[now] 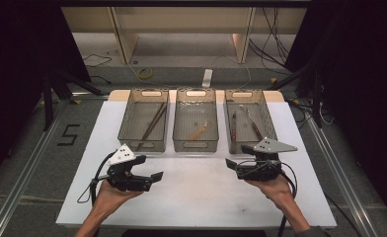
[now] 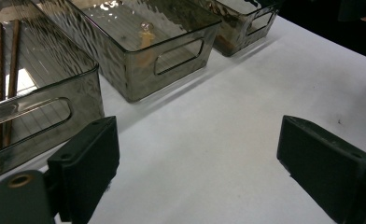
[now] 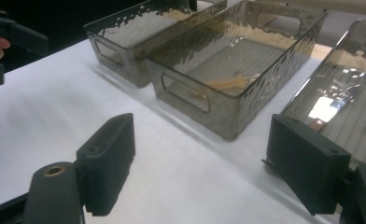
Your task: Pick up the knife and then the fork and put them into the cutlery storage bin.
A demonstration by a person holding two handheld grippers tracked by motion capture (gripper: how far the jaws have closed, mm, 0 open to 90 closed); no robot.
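High view: three smoky clear bins sit side by side at the far edge of the white table (image 1: 196, 197). The right bin (image 1: 268, 111) lies nearest the right gripper (image 1: 236, 165), just beyond it, and holds cutlery with dark handles (image 1: 233, 129). The right gripper hangs over bare table in front of that bin, jaws pointing toward the table's middle. In the right gripper view its jaws stand wide apart with nothing between them, only white tabletop, and the near corner of the middle bin (image 3: 228, 121) beyond.

The middle bin (image 1: 195, 143) holds one pale wooden-handled piece (image 1: 199, 131), lying slanted on its floor. The left bin (image 1: 132, 118) holds a pair of brown chopsticks (image 1: 152, 126), laid diagonally.

The left gripper (image 1: 152, 177) hovers in front of the left bin, well apart from the right one, jaws pointing toward the table's middle. In the left gripper view its jaws are spread wide and empty over the table, with the left bin's near wall (image 2: 36, 116) just beside the left jaw. A hand holds each gripper from below.
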